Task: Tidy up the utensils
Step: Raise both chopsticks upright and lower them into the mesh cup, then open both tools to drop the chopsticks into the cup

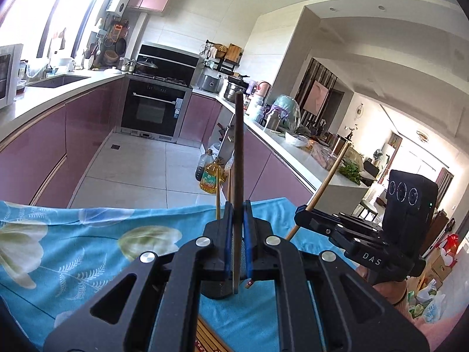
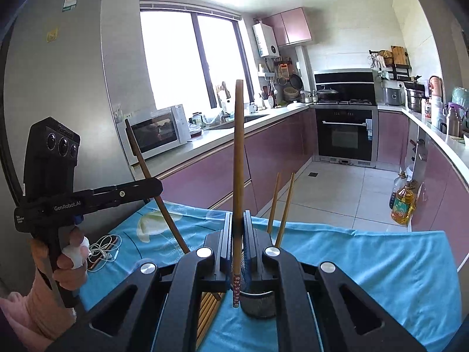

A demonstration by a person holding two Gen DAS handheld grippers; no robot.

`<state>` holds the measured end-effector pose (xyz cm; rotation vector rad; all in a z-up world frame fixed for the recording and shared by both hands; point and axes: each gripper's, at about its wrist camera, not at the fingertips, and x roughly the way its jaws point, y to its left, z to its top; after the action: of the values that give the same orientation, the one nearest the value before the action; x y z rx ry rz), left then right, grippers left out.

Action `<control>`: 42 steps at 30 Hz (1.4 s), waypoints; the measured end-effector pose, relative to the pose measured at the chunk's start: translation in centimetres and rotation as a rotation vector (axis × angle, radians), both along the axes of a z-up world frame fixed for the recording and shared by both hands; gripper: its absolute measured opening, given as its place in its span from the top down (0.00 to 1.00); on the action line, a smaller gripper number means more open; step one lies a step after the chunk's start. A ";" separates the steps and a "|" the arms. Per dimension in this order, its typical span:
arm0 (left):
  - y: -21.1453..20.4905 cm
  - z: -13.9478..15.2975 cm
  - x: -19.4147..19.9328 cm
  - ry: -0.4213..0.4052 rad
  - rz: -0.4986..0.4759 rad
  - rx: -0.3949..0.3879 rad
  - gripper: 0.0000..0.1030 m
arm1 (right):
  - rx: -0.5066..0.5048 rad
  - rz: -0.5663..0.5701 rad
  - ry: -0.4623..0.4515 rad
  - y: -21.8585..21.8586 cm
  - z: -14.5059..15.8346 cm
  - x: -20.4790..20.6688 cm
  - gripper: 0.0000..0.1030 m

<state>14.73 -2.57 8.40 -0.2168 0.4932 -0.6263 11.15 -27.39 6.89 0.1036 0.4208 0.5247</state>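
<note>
We are in a kitchen with pink cabinets, working over a bench (image 2: 366,252) covered in a blue floral cloth. The left hand-held gripper (image 1: 238,220) is clamped tight on one dark chopstick (image 1: 239,152), which stands nearly upright above the jaws. The right hand-held gripper (image 2: 238,228) is clamped just as tight on one light bamboo chopstick (image 2: 238,161), its patterned end hanging below the pads, right over a round metal holder (image 2: 258,302) that sits mid-bench.

We judge that both sticks are on their way to the holder. The risks lie in the thin grip: a stick pinched at a single spot may pivot or slip if it knocks the holder's rim, and the two grippers are near enough to each other for the raised sticks to cross or collide. A hard nudge might also tip the holder.

The count: two chopsticks in grippers, two more bamboo chopsticks (image 2: 281,208) leaning up from the holder, a bundle of chopsticks (image 2: 209,308) lying flat on the cloth beside it, too overlapped to count, and one phone with earphones (image 2: 104,252) near the bench's left edge.
</note>
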 end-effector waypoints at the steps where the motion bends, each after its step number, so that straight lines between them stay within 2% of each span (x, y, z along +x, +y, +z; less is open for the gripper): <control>1: -0.1 0.2 0.1 -0.005 0.004 0.001 0.93 | 0.002 -0.001 -0.005 0.0 0.2 0.2 0.94; 11: -1.6 1.6 1.8 -0.032 0.031 0.027 0.93 | -0.006 -0.040 -0.040 0.3 1.2 1.8 0.94; 15: -2.5 0.5 2.7 -0.012 0.030 0.070 0.93 | -0.029 -0.056 -0.024 0.7 0.4 2.6 0.94; 23: -4.1 -2.0 3.9 0.037 0.009 0.145 0.93 | -0.084 -0.046 0.060 1.1 -1.9 3.7 0.94; 32: -6.7 -4.6 5.2 0.110 -0.058 0.258 0.93 | -0.119 -0.035 0.208 1.4 -4.6 5.8 0.94; 42: -7.6 -5.9 7.3 0.155 -0.053 0.277 0.93 | -0.107 -0.064 0.254 1.3 -5.8 7.4 0.94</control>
<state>22.08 -10.15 2.47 0.0107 0.7306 -0.5876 18.51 -26.13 1.08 0.0804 0.6905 0.4260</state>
